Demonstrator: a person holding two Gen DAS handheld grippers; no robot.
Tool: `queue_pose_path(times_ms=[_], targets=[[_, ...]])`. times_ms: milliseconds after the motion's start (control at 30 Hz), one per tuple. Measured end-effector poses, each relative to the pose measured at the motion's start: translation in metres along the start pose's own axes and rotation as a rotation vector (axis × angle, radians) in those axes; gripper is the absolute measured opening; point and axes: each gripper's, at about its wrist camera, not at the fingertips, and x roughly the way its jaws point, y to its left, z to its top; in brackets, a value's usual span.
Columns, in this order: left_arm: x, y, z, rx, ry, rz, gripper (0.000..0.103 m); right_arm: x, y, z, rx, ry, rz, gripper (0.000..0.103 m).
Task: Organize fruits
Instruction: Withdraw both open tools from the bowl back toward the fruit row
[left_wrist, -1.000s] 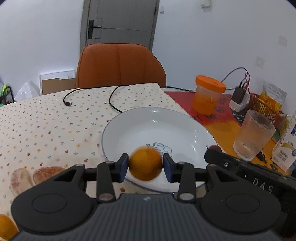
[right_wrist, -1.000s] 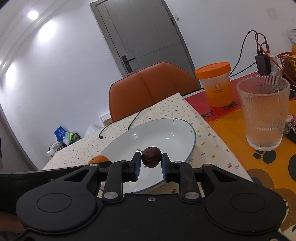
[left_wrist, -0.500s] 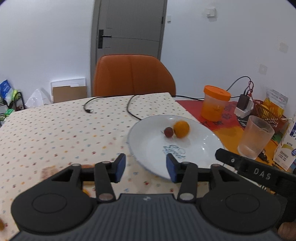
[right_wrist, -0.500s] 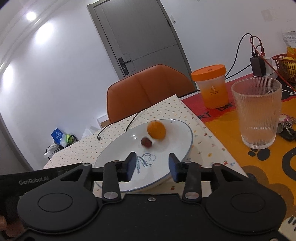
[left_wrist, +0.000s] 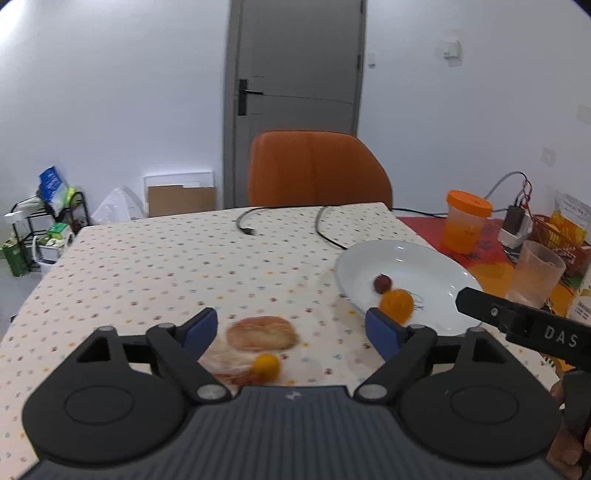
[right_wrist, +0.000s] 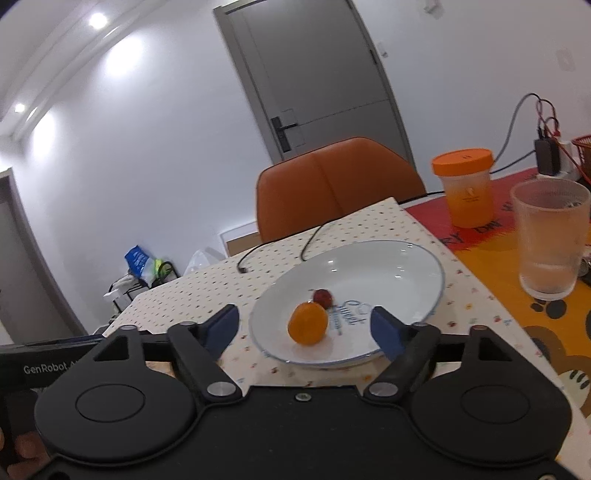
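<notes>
Orange (right_wrist: 307, 323) on plate (right_wrist: 406, 258), beyond both grippers' empty, still-widening jaws.

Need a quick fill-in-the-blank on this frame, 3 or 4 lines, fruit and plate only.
1. The orange and the small dark red fruit both lie on the white ____.
2. The number of fruits on the plate is ____.
3. Another small orange fruit lies off the plate, on the dotted ____.
4. The chair behind the table is ____ in colour.

Missing words: plate; two; tablecloth; orange
</notes>
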Motion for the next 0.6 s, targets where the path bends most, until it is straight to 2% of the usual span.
queue_pose_path(times_ms=[33, 233, 600], targets=[[-0.003, 0.004, -0.001, -0.005, -0.005, 0.008, 0.093, -0.001, 0.004, -0.001, -0.008, 0.000, 0.004, 0.090], [-0.019, 0.030, -0.006, -0.033, -0.013, 0.054, 0.096, -0.005, 0.023, -0.003, -0.035, 0.001, 0.041, 0.102], [-0.039, 0.075, -0.017, -0.102, -0.015, 0.117, 0.097, -0.004, 0.055, -0.015, -0.081, 0.043, 0.103, 0.103]])
